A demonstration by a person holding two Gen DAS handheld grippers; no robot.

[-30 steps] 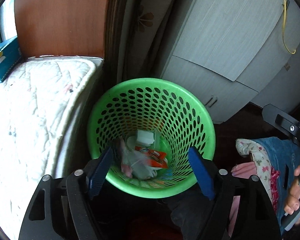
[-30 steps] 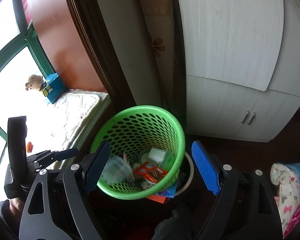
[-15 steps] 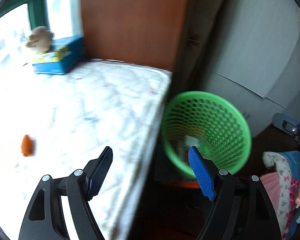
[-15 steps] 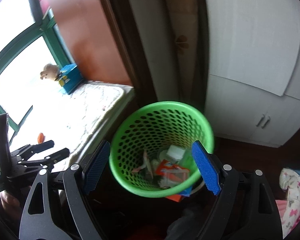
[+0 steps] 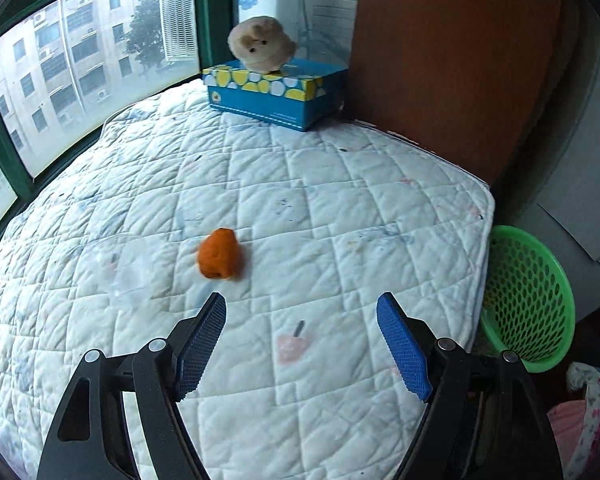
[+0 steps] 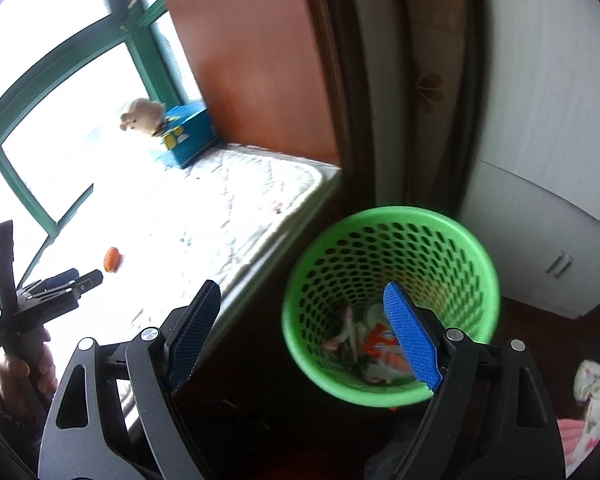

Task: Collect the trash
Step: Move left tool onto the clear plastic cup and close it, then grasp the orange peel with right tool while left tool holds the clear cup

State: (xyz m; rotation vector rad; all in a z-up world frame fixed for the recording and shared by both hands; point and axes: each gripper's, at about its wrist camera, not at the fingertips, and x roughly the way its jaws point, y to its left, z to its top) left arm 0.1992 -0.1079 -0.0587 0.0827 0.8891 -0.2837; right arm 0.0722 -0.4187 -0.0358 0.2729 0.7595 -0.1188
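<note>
L gripper (image 5: 301, 312) hung spread and empty over the mattress (image 5: 340, 184) just short of the orange scrap (image 5: 219, 254), R gripper (image 6: 300, 300) likewise spread above the bin (image 6: 388, 308); next: L straddles scrap, pinches.

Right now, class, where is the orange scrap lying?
In the left wrist view, the orange scrap lies on the white quilted mattress, just beyond the left tongs.

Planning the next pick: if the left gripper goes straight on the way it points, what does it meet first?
Probably the quilted mattress, just right of the orange scrap. The left gripper is open and empty; depth is unclear.
</note>
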